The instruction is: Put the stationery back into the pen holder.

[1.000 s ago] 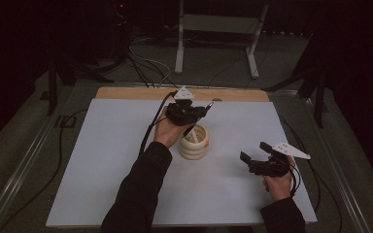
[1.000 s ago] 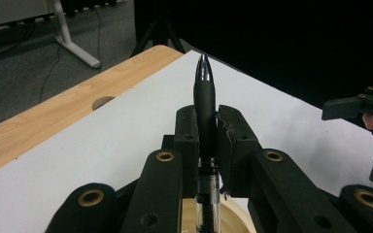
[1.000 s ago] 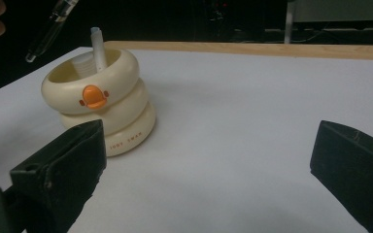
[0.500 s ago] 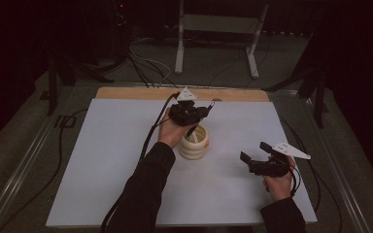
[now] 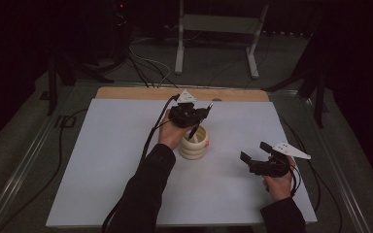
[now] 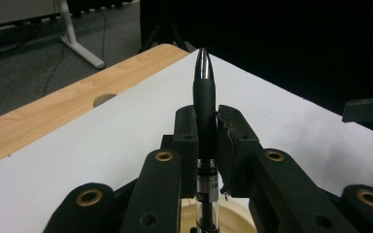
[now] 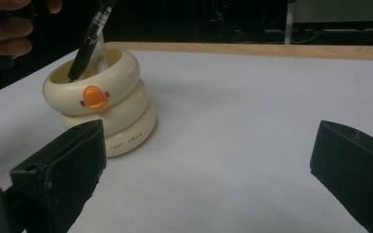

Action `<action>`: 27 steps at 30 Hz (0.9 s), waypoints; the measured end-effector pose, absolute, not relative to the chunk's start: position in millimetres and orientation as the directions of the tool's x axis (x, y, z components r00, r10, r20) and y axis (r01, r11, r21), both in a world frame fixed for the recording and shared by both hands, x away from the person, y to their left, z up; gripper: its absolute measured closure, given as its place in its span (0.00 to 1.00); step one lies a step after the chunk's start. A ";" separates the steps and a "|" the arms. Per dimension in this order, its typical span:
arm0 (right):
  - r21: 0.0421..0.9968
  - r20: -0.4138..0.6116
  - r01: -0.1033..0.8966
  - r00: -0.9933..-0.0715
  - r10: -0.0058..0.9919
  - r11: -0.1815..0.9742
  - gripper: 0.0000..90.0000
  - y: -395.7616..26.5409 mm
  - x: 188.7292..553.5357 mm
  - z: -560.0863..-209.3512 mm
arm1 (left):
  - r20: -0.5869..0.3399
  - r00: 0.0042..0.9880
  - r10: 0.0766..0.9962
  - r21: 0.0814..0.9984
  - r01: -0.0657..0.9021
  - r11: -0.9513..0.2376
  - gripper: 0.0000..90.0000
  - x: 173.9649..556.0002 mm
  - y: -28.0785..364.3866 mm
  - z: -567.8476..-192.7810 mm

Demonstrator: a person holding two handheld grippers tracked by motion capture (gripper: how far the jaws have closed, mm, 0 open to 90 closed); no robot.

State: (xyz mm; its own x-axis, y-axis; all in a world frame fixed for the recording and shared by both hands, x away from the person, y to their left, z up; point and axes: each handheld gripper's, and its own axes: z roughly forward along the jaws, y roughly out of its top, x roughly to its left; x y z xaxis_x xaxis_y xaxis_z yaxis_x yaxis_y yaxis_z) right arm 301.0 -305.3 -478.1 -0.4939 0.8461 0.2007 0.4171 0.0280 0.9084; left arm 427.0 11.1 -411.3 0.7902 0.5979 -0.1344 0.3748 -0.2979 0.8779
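A cream ringed pen holder [image 5: 194, 142] with an orange duck bill [image 7: 95, 97] stands near the middle of the white table. My left gripper [image 5: 193, 116] hovers just above it, shut on a black pen [image 6: 204, 104] with a silver tip. The pen's lower end [image 7: 85, 51] dips inside the holder's rim. My right gripper [image 5: 255, 154] rests open near the table's right front, its two jaws wide apart with nothing between them, pointing toward the holder.
The white sheet [image 5: 116, 160] covers a wooden tabletop whose bare strip [image 5: 141, 92] shows at the back, with a round hole [image 6: 104, 99] in it. Cables [image 5: 148, 145] trail from the left gripper. A white stand [image 5: 216, 29] is on the floor behind.
The left gripper has lowered slightly over the holder, bringing the pen's lower end into it. The right gripper has stayed still.
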 end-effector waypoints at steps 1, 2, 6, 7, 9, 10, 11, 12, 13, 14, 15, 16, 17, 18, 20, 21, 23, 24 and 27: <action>0.908 0.202 0.417 -0.494 0.846 0.027 0.00 -305.3 300.9 -478.0 | -0.131 0.791 0.598 0.879 0.372 -0.300 0.89 425.8 12.5 -411.0; 0.908 0.201 0.417 -0.494 0.846 0.028 0.00 -305.3 301.0 -478.1 | -0.131 0.790 0.598 0.879 0.372 -0.298 0.89 424.4 13.8 -410.6; 0.908 0.201 0.417 -0.493 0.846 0.028 0.00 -305.4 301.1 -478.2 | -0.117 0.794 0.596 0.883 0.358 -0.304 0.89 417.8 20.5 -408.6; 0.908 0.201 0.417 -0.493 0.846 0.028 0.00 -305.3 301.1 -478.2 | -0.108 0.796 0.595 0.882 0.353 -0.312 0.89 416.3 22.2 -408.3; 0.908 0.200 0.418 -0.494 0.846 0.029 0.00 -304.8 301.1 -478.3 | -0.102 0.796 0.596 0.884 0.347 -0.312 0.89 413.4 25.9 -407.8; 0.909 0.198 0.416 -0.495 0.846 0.031 0.00 -304.8 301.1 -478.3 | -0.104 0.794 0.598 0.885 0.349 -0.309 0.89 412.0 28.2 -407.5; 0.909 0.198 0.417 -0.494 0.846 0.030 0.00 -304.8 301.1 -478.3 | -0.104 0.795 0.598 0.886 0.347 -0.307 0.89 410.8 31.0 -407.2; 0.908 0.200 0.418 -0.493 0.847 0.029 0.00 -304.9 301.1 -478.3 | -0.106 0.793 0.600 0.888 0.347 -0.302 0.89 409.4 33.6 -407.2; 0.908 0.201 0.418 -0.493 0.847 0.028 0.00 -305.1 301.1 -478.3 | -0.102 0.790 0.605 0.888 0.346 -0.302 0.89 408.2 36.6 -407.1; 0.908 0.201 0.418 -0.493 0.847 0.028 0.00 -305.2 301.1 -478.3 | -0.104 0.788 0.607 0.890 0.346 -0.297 0.89 407.2 39.8 -407.0; 0.908 0.201 0.418 -0.493 0.846 0.027 0.00 -305.2 301.2 -478.3 | -0.111 0.787 0.607 0.893 0.346 -0.286 0.89 406.2 43.3 -406.6; 0.908 0.202 0.418 -0.493 0.846 0.027 0.00 -305.2 301.2 -478.3 | -0.110 0.786 0.609 0.896 0.344 -0.282 0.89 405.1 46.5 -406.0; 0.907 0.202 0.419 -0.493 0.846 0.027 0.00 -304.9 301.2 -478.4 | -0.113 0.783 0.612 0.897 0.345 -0.275 0.89 404.1 49.1 -405.6; 0.908 0.201 0.419 -0.493 0.846 0.028 0.00 -304.8 301.3 -478.4 | -0.116 0.781 0.614 0.899 0.346 -0.270 0.89 403.3 51.6 -405.3; 0.908 0.201 0.419 -0.494 0.846 0.029 0.00 -304.5 301.3 -478.6 | -0.114 0.779 0.616 0.901 0.342 -0.266 0.89 401.5 55.4 -404.8; 0.908 0.201 0.419 -0.494 0.846 0.029 0.00 -304.5 301.3 -478.6 | -0.113 0.780 0.615 0.903 0.340 -0.265 0.89 401.0 56.7 -404.8; 0.908 0.200 0.419 -0.494 0.846 0.030 0.00 -304.4 301.3 -478.6 | -0.110 0.781 0.615 0.904 0.335 -0.265 0.89 399.1 58.5 -404.3; 0.907 0.201 0.419 -0.493 0.846 0.029 0.00 -304.5 301.3 -478.6 | -0.108 0.781 0.615 0.905 0.333 -0.264 0.88 398.2 59.4 -404.2; 0.907 0.202 0.419 -0.493 0.846 0.028 0.00 -304.6 301.2 -478.5 | -0.100 0.778 0.621 0.902 0.335 -0.274 0.89 395.5 62.1 -404.4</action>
State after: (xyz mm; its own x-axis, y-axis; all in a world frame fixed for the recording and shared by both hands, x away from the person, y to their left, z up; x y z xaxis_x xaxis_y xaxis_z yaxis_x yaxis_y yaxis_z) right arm 301.2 -304.6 -478.5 -0.4931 0.8463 0.2016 0.4192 0.0281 0.9074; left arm 395.5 62.1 -404.4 0.7776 0.6208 -0.0996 0.3345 -0.2744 0.9016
